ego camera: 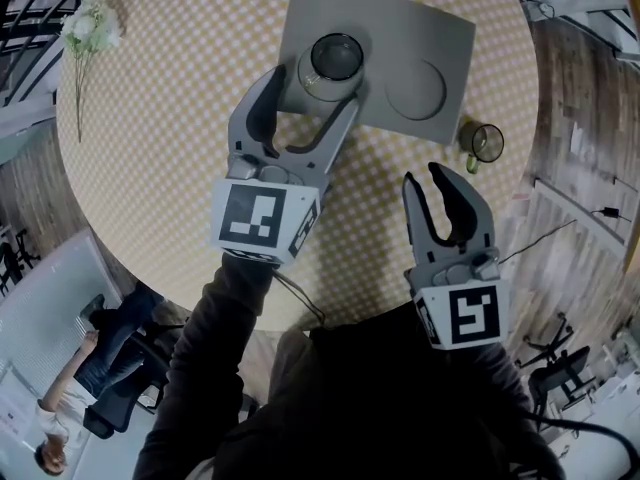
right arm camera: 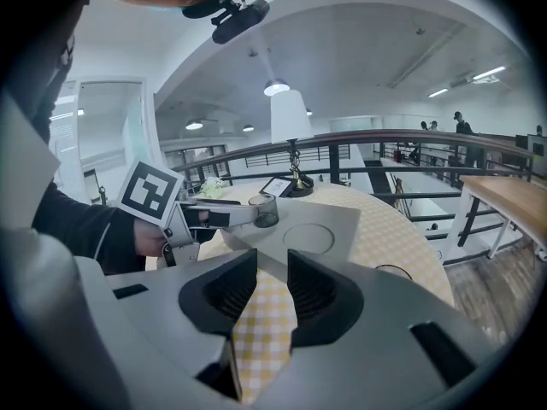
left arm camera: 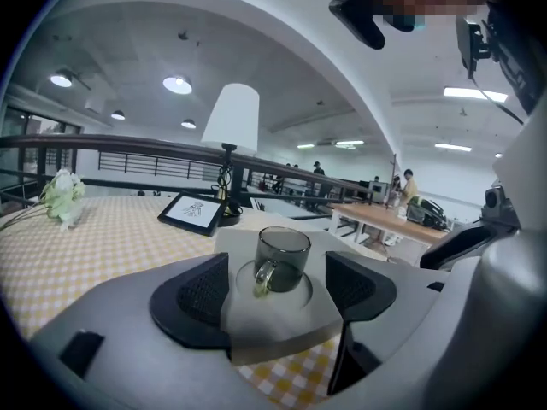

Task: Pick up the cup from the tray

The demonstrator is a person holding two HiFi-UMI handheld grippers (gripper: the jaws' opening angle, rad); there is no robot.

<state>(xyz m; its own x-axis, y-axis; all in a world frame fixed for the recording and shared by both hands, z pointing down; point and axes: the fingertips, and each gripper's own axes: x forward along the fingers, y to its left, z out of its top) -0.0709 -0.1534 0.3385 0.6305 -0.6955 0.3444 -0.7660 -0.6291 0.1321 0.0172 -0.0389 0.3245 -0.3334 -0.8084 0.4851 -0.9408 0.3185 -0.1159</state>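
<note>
Our left claw is released, its jaws wide apart on either side of the dark glass cup without pressing it. The cup stands upright in a round recess of the grey tray on the checked table. Our right claw hangs over the table near the tray, jaws slightly parted, empty.
</note>
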